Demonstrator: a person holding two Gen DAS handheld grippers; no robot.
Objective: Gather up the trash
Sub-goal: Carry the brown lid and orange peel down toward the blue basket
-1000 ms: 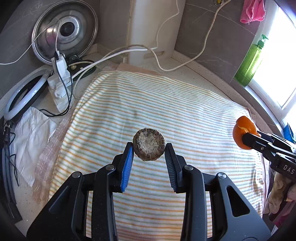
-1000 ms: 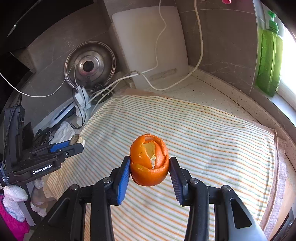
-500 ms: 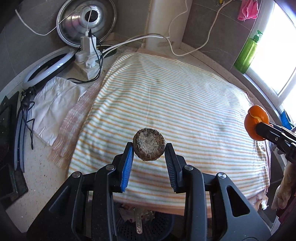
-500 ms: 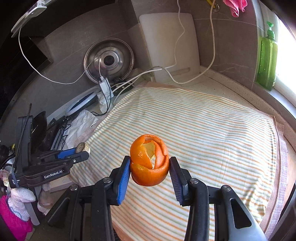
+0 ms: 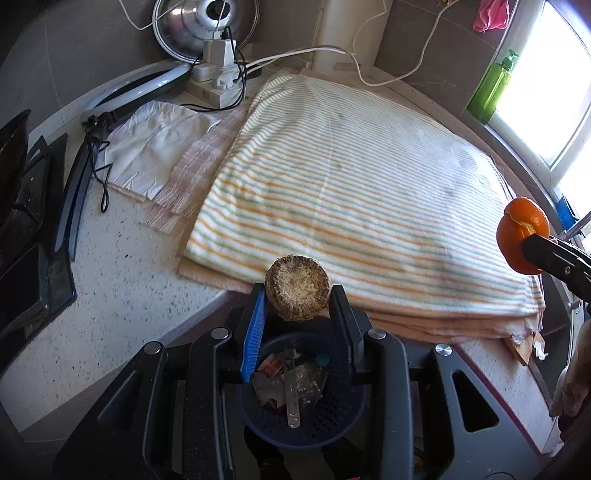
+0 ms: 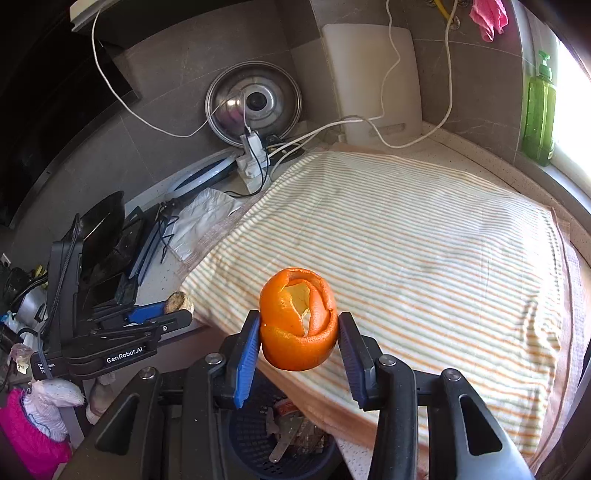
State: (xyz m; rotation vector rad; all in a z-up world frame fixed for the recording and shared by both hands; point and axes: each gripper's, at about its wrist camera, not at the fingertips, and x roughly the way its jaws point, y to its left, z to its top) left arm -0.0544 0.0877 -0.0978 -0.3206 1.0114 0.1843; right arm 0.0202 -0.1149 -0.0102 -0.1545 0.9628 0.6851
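Observation:
My left gripper [image 5: 298, 295] is shut on a round brown, rough-topped scrap [image 5: 297, 288] and holds it in the air above a dark blue mesh bin [image 5: 332, 424] that has several bits of rubbish inside. My right gripper [image 6: 298, 332] is shut on a curled orange peel [image 6: 298, 318], held over the front edge of the counter; the bin [image 6: 243, 435] shows below it. The peel [image 5: 522, 236] also shows at the right of the left wrist view, and the left gripper [image 6: 177, 308] at the left of the right wrist view.
A striped towel [image 5: 351, 184] covers the counter. At the back stand a power strip with cables [image 5: 218, 79], a steel lid [image 5: 207, 22], a white board [image 6: 373, 77] and a green bottle [image 5: 493, 88]. A white cloth [image 5: 155, 140] and dark gear [image 5: 29, 206] lie at the left.
Both grippers have drawn back from over the towel to beyond the counter's front edge, each still holding its piece. The bin has come into view below them.

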